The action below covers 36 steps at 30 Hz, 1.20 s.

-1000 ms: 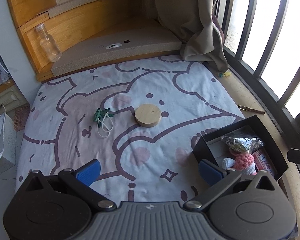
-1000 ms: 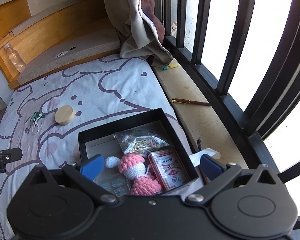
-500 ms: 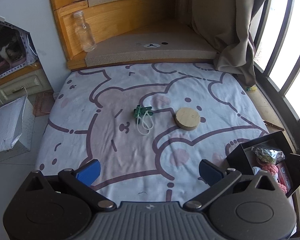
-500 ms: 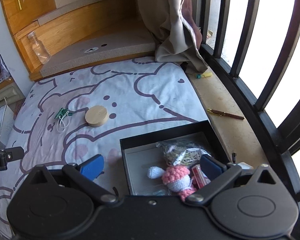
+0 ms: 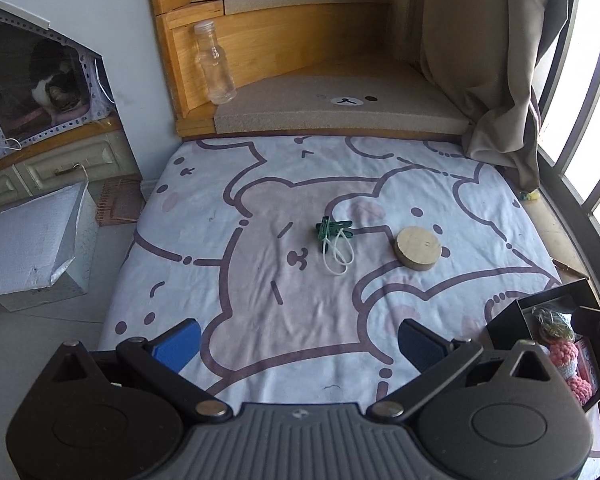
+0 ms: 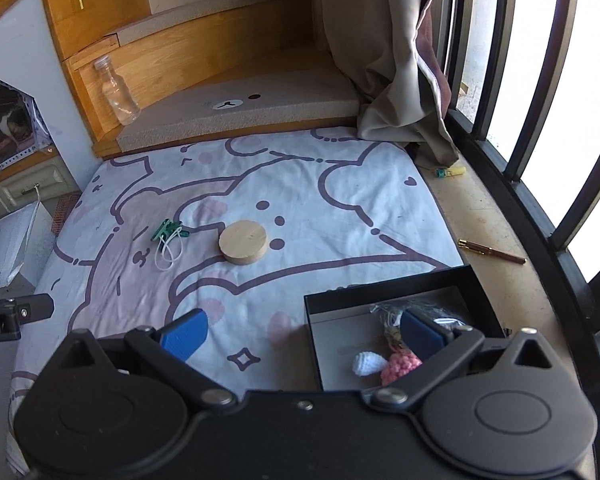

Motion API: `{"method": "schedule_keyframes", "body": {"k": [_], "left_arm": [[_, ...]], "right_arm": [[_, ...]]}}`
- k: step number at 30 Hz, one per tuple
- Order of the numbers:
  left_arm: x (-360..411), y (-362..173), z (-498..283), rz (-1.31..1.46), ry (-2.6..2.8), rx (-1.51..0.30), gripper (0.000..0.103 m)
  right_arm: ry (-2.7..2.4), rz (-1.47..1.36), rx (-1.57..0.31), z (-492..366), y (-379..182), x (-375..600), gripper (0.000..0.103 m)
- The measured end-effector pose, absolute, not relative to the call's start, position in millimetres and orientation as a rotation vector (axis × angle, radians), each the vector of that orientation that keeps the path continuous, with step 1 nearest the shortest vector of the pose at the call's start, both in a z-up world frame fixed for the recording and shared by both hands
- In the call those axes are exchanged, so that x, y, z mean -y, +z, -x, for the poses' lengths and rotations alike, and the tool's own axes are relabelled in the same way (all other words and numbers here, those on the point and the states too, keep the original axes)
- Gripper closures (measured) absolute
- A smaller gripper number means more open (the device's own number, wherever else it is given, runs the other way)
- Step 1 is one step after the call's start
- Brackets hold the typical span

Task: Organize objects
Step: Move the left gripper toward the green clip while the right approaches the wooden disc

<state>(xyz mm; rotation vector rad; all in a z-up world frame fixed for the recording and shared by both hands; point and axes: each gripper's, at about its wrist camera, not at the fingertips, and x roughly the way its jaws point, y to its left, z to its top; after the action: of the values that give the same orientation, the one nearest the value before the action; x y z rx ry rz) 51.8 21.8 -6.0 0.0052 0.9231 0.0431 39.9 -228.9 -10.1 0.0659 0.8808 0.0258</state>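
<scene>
A round wooden disc (image 5: 417, 247) (image 6: 243, 242) lies on the bear-print sheet (image 5: 284, 300) (image 6: 332, 200). Left of it lie green clips with a white cord (image 5: 334, 240) (image 6: 167, 240). A black box (image 6: 396, 280) (image 5: 540, 312) at the near right holds a pink crochet toy (image 6: 400, 364) (image 5: 564, 356), a clear bag of bits (image 6: 392, 316) and a red card pack (image 5: 590, 360). My left gripper (image 5: 298, 344) is open and empty, above the near sheet. My right gripper (image 6: 302, 332) is open and empty, its right finger above the box.
A clear glass bottle (image 5: 215, 66) (image 6: 117, 92) stands on a wooden step beside a beige mat (image 5: 340, 108). A curtain (image 6: 400, 60) hangs at the far right by window bars. A pen (image 6: 492, 251) lies on the sill. A white box (image 5: 28, 248) sits on the floor at left.
Both grippers have swung left and back. The disc and clips now sit nearer the middle of both views, and the box has slid to the right edge. Both stay open.
</scene>
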Motion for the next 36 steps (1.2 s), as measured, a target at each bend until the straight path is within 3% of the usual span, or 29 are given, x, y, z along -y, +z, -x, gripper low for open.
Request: {"method": "schedule_keyframes", "body": {"k": [36], "left_arm": [[-19,16,-46,0.018,0.068,-0.879,0.0]], "right_arm": [[0.043,-0.078,-0.818,-24,15,230,0.0]]}}
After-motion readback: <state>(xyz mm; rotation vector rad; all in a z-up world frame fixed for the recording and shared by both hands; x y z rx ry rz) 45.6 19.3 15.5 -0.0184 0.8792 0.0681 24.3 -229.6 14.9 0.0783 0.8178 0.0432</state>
